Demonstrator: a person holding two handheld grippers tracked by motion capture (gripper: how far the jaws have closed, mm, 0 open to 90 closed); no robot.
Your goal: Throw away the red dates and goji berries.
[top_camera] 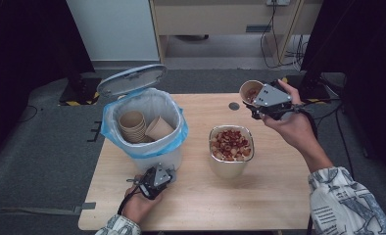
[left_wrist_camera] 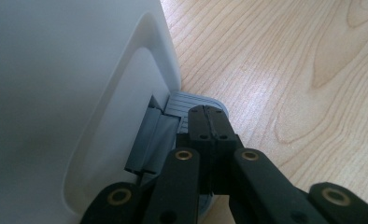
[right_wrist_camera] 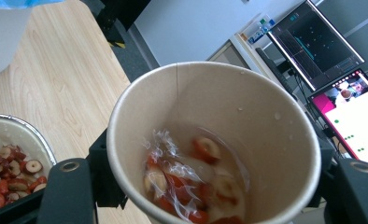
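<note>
A white pedal bin [top_camera: 167, 157] with a blue liner stands at the table's left, its lid [top_camera: 131, 79] raised. Inside lie a stack of paper cups [top_camera: 132, 125] and one loose cup [top_camera: 158, 128]. My left gripper [top_camera: 157, 177] is at the bin's base. In the left gripper view its jaws are shut, and the left gripper [left_wrist_camera: 210, 117] rests on the grey pedal [left_wrist_camera: 186, 103]. My right gripper [top_camera: 260, 105] is shut on a paper cup [top_camera: 250, 90], held tilted above the table's far right. That cup [right_wrist_camera: 247, 107] holds red fruit slices, liquid and clear film.
A metal bowl [top_camera: 229, 169] of sliced red dried fruit [top_camera: 231, 143] stands mid-table, between the bin and my right hand. A small dark disc [top_camera: 234, 105] lies on the wood behind it. Monitors [right_wrist_camera: 341, 79] stand off the table's right side.
</note>
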